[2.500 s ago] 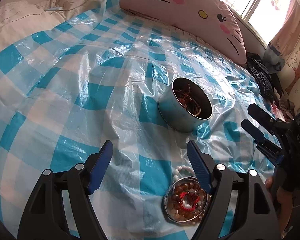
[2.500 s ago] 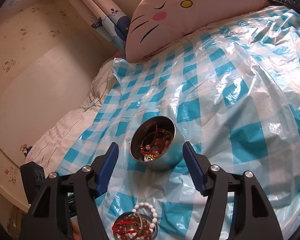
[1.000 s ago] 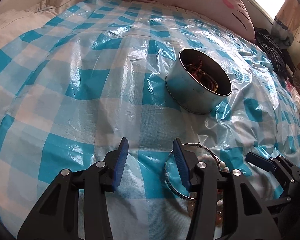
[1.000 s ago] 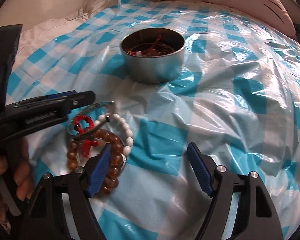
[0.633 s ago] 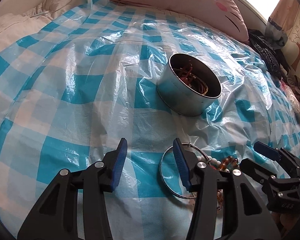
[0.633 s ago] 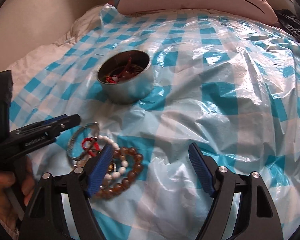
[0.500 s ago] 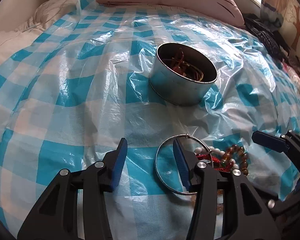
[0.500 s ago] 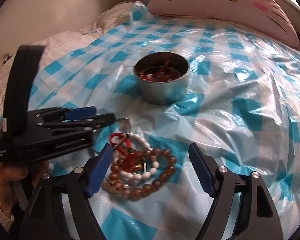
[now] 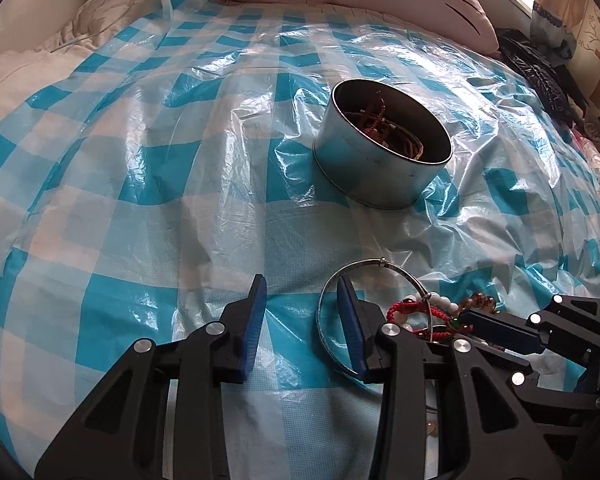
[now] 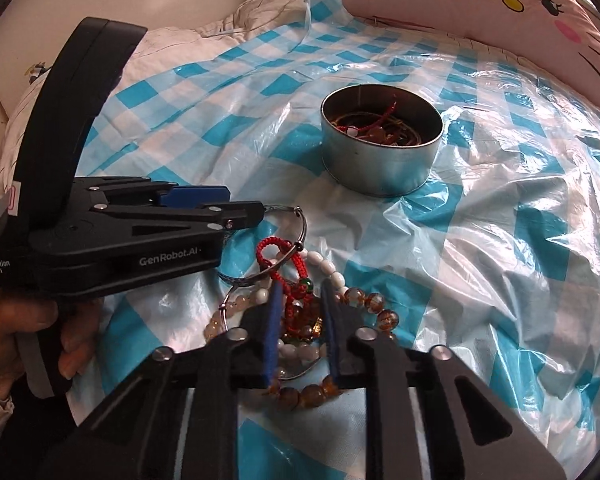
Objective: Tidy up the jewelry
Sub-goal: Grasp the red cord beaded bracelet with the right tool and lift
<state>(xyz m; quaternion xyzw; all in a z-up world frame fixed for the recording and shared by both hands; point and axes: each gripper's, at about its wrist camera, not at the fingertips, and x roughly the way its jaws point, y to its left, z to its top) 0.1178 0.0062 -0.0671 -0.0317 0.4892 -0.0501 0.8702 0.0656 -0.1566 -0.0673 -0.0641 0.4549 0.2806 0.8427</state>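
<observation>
Blue-and-white checked plastic sheeting (image 9: pixel 148 184) covers the bed, with a pink cat-face cushion (image 10: pixel 500 4) at its far edge.

Right gripper (image 10: pixel 300 320): its fingers (image 10: pixel 272 320) have just been closing and now stand narrowly apart over the jewelry pile, with the red cord bracelet (image 10: pixel 296 280) between the blue pads. Whether the pads actually press on the cord cannot be told. The tool points steeply down toward the bed, fingertips aimed away from the person and toward the tin.

Left gripper (image 9: pixel 300 312): its fingers (image 9: pixel 254 320) have also been closing and are partly apart. The right-side finger sits inside the silver wire bangle (image 9: pixel 364 272), the left-side finger outside it, so the bangle's wire passes between them; no pad is seen pressing on it. In the right wrist view this tool enters from the left, lying nearly level across the picture, held by a hand (image 10: pixel 32 332) at the lower left, its tips at the bangle's rim.

Jewelry pile: the bangle lies flat on the sheeting. White bead bracelet (image 10: pixel 324 268) and amber bead bracelet (image 10: pixel 372 304) curl around the red cord, touching it.

Round metal tin (image 9: pixel 380 156) stands upright beyond the pile, apart from it, mouth up, holding red and brown cords.
</observation>
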